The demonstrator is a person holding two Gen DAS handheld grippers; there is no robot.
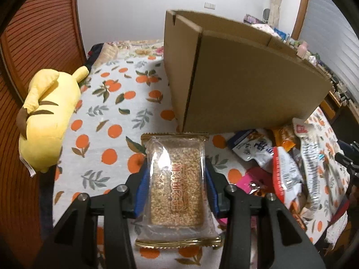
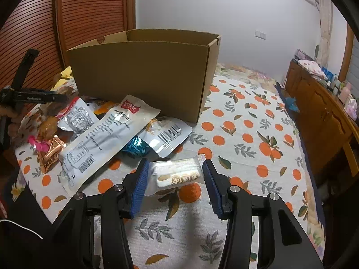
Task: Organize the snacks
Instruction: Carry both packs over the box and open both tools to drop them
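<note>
Left gripper [image 1: 177,179] is clamped on a sesame candy bar [image 1: 175,186] in clear wrap with gold ends, held above the orange-print sheet [image 1: 116,103]. A cardboard box [image 1: 235,85] stands at 1 o'clock, loose snack packets [image 1: 285,168] at 3, a yellow plush toy [image 1: 49,116] at 9. Only the right view shows the right gripper [image 2: 175,179], jaws apart around a small white packet [image 2: 177,174] lying on the sheet.

The left gripper [image 1: 177,186] is angled downward, its blue pads [image 1: 142,190] pressed against the sides of a sesame candy bar [image 1: 176,183]. The right gripper [image 2: 176,185] is likewise tilted down, its jaws held apart around a small white packet [image 2: 177,176], unclamped.
</note>
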